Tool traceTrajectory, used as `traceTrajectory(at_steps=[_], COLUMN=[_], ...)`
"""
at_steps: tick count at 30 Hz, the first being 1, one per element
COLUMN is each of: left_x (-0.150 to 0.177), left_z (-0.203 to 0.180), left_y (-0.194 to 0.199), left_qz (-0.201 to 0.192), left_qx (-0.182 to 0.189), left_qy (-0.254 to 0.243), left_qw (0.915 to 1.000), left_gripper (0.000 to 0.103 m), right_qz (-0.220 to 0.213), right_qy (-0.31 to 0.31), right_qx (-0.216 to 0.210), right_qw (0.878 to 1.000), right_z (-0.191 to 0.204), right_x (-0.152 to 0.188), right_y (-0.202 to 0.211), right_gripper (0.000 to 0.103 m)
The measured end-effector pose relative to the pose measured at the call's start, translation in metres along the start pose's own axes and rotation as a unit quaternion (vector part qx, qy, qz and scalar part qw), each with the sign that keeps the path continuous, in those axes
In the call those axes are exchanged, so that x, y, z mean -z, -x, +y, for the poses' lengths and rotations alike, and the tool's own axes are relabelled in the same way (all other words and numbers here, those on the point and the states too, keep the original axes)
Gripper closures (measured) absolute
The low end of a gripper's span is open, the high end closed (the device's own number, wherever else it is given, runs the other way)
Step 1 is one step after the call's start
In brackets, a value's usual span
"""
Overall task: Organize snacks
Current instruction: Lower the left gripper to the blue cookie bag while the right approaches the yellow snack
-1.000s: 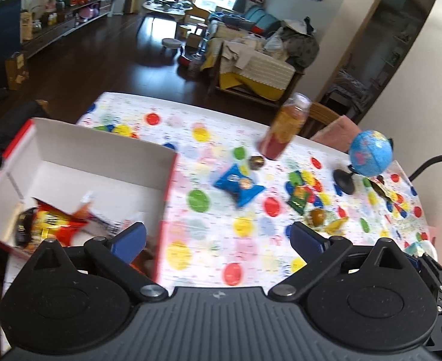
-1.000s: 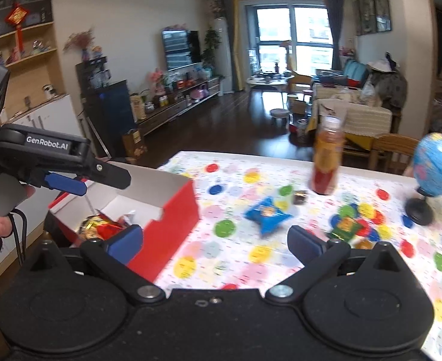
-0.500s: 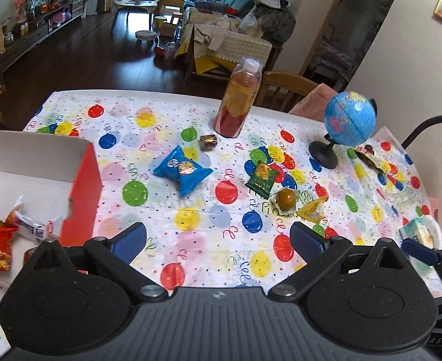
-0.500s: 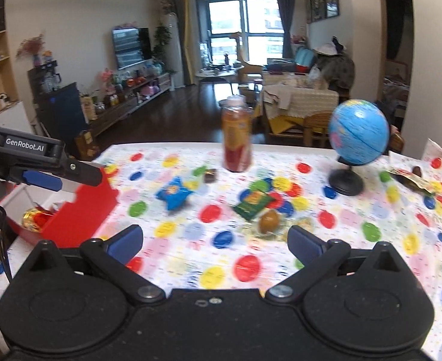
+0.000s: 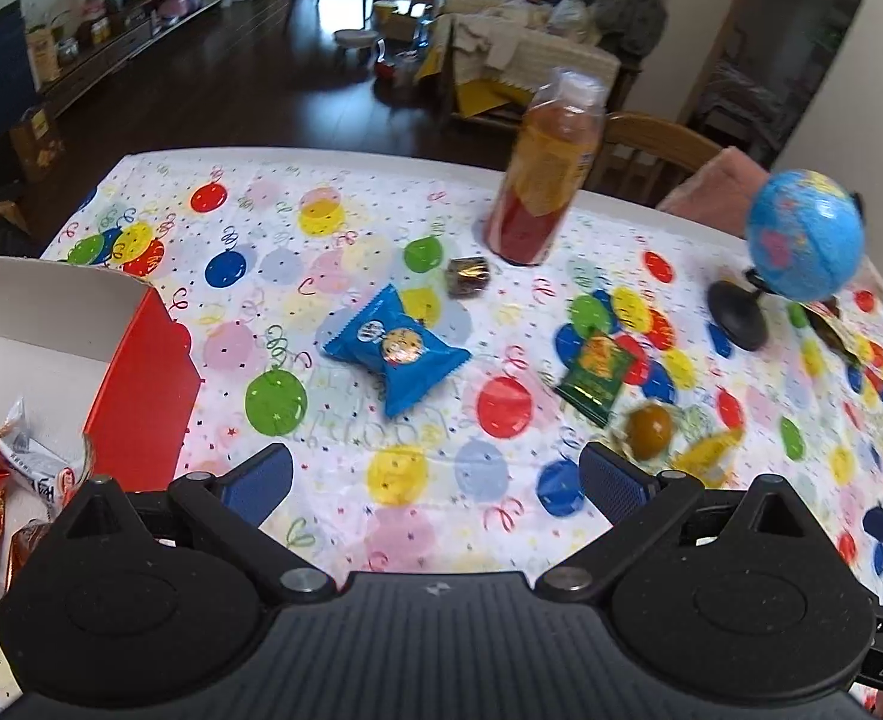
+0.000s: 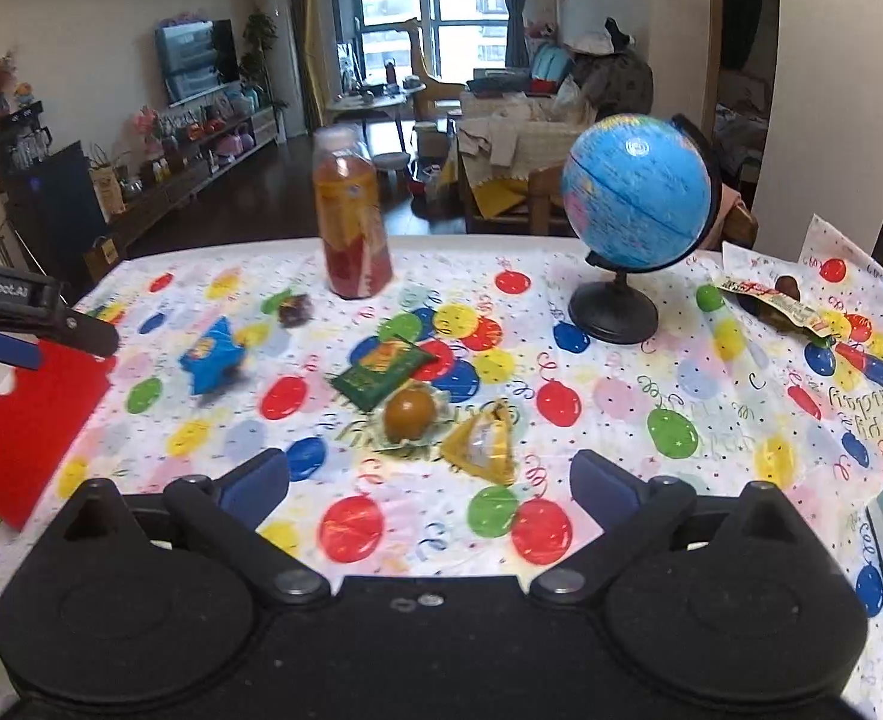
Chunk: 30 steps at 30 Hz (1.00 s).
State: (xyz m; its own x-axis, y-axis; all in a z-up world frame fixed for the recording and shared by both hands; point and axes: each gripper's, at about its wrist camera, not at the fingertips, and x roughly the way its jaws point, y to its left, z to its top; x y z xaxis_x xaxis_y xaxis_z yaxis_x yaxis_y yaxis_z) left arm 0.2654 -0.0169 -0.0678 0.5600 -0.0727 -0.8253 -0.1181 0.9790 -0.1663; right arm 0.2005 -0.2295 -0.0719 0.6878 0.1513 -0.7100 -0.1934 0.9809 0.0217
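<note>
Both grippers are held with jaws spread wide and nothing between them. Ahead of the left gripper [image 5: 435,477], a blue snack packet [image 5: 396,348] is seen lying on the balloon-patterned desk [image 5: 333,228], with a small brown sweet [image 5: 469,276] beyond it near a juice bottle [image 5: 546,168]. To that gripper's left, a red box [image 5: 141,396] is seen holding wrapped snacks [image 5: 33,468]. Just ahead of the right gripper [image 6: 429,483], a round brown sweet [image 6: 410,414], a yellow wrapper [image 6: 484,444] and a green packet [image 6: 381,372] are grouped close together. A globe [image 6: 636,192] is set further ahead, to its right.
</note>
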Motion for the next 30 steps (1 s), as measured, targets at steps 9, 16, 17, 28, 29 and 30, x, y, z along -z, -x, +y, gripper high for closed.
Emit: traceTrajectory(at_steps=[9, 16, 17, 28, 29, 30], left_x=[-0.031, -0.055, -0.058, -0.078, -0.078, -0.078], left_z=[0.009, 0.015, 0.016, 0.03, 0.032, 0.033], left_y=[-0.063, -0.1, -0.105, -0.152, -0.154, -0.156], left_qz=[0.044, 0.062, 0.065, 0.106, 0.108, 0.109], left_qx=[-0.031, -0.04, -0.042, -0.043, -0.045, -0.046], left_qy=[0.03, 0.062, 0.066, 0.128, 0.132, 0.135], left_qw=[0.9981, 0.9953, 0.9948, 0.9852, 0.9843, 0.9837], left_gripper=[0.001, 0.001, 0.001, 0.002, 0.002, 0.002], right_qz=[0.03, 0.049, 0.051, 0.07, 0.071, 0.071], right_qy=[-0.009, -0.01, -0.011, -0.014, -0.012, -0.01], right_qx=[-0.007, -0.006, -0.006, -0.018, -0.018, -0.019], right_qw=[0.999, 0.999, 0.999, 0.997, 0.997, 0.997], right_z=[-0.018, -0.027, -0.028, -0.03, -0.03, -0.029], right_x=[-0.01, -0.012, -0.012, -0.01, -0.01, -0.01], right_y=[-0.051, -0.085, -0.089, -0.119, -0.121, -0.122], right_gripper=[0.011, 0.019, 0.02, 0.03, 0.032, 0.033])
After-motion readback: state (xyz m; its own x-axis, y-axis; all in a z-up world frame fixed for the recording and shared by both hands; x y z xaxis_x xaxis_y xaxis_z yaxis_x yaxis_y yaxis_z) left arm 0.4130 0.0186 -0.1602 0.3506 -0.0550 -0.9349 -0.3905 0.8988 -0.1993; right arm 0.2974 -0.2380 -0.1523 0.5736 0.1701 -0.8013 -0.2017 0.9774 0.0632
